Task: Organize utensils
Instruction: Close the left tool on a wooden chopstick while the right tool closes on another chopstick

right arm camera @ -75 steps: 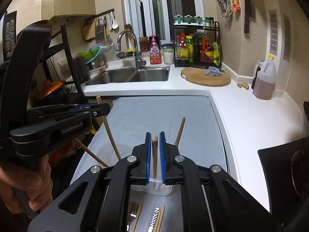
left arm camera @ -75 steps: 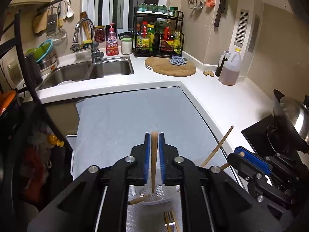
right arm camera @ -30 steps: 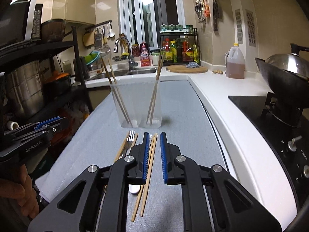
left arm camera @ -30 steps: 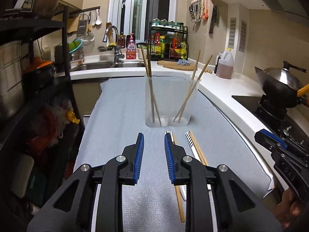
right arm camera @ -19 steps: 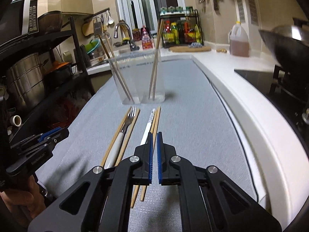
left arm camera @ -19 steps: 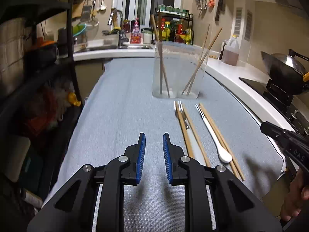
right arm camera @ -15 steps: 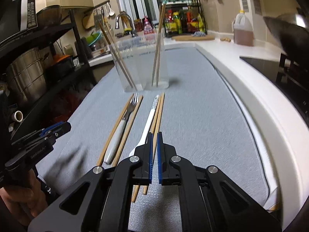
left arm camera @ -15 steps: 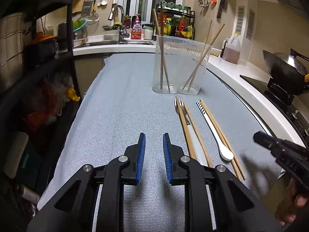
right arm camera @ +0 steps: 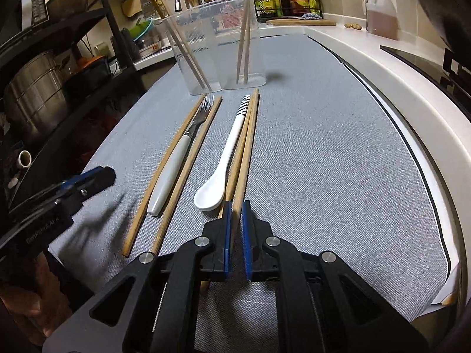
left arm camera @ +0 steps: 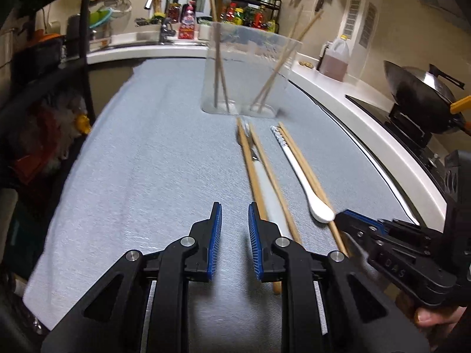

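A clear plastic holder (right arm camera: 217, 44) stands on the grey mat (right arm camera: 323, 153) with chopsticks leaning in both halves; it also shows in the left wrist view (left arm camera: 250, 70). In front of it lie a white-handled fork (right arm camera: 176, 161) between two chopsticks, a white spoon (right arm camera: 226, 158) and a chopstick pair (right arm camera: 245, 147). My right gripper (right arm camera: 237, 206) hangs low over the near end of that pair, jaws a narrow gap apart with a chopstick between them, not clamped. My left gripper (left arm camera: 234, 209) is open and empty, just left of the fork's chopsticks (left arm camera: 253, 170).
A white counter (right arm camera: 397, 67) runs along the right, with a stove and wok (left arm camera: 421, 94). A black rack with pots (right arm camera: 35, 88) stands at the left. The sink, bottles and a cutting board are behind the holder.
Both grippers let go of chopsticks into the holder, drew back and dropped low. The right gripper closed, then opened slightly and now straddles the right chopstick pair. The left stayed open.
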The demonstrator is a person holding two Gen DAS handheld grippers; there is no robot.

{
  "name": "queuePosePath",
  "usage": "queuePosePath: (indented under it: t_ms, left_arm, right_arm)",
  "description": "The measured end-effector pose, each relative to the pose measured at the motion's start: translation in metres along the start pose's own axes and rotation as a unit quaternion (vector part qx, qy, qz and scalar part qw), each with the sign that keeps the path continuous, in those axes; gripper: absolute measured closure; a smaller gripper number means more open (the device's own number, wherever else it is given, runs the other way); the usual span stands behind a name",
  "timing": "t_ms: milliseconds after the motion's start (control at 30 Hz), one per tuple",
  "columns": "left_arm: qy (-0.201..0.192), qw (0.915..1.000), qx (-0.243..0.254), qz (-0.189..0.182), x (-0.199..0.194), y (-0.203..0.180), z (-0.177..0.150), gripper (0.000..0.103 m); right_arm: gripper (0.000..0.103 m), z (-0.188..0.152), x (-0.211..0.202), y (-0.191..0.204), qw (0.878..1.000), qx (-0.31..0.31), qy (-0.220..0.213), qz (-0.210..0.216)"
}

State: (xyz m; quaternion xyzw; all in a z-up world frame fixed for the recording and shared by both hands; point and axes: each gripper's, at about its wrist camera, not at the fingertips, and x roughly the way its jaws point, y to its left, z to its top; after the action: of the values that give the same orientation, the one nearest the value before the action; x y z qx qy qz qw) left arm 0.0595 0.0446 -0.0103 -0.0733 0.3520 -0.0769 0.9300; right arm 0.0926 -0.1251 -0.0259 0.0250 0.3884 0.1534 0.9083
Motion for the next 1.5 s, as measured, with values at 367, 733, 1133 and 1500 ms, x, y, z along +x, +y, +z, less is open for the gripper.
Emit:
queuePosePath:
  t_ms: [367,733,1133,1500]
  left_arm:
    - [0.035,0.9991,0.021,-0.009,0.016,-0.019,-0.013,0.084]
    - [0.032,0.9983,0.046,0.019,0.014,-0.022,-0.014,0.095]
    - [0.01,0.9959,0.062,0.066,0.007,-0.009,-0.015,0.095]
    - [0.007,0.9958,0.044,0.08,0.011,-0.003,-0.014,0.095]
  right_arm:
    - [0.095,-0.001,0.001,0.003,1.0,-0.012,0.004,-0.009]
    - [0.097,-0.002,-0.006,-0.002,1.0,-0.002,-0.008,-0.03]
    - [0.097,-0.004,-0.01,-0.027,0.997,0.015,-0.021,-0.075]
    - [0.096,-0.005,-0.01,-0.023,0.996,0.003,-0.024,-0.083]
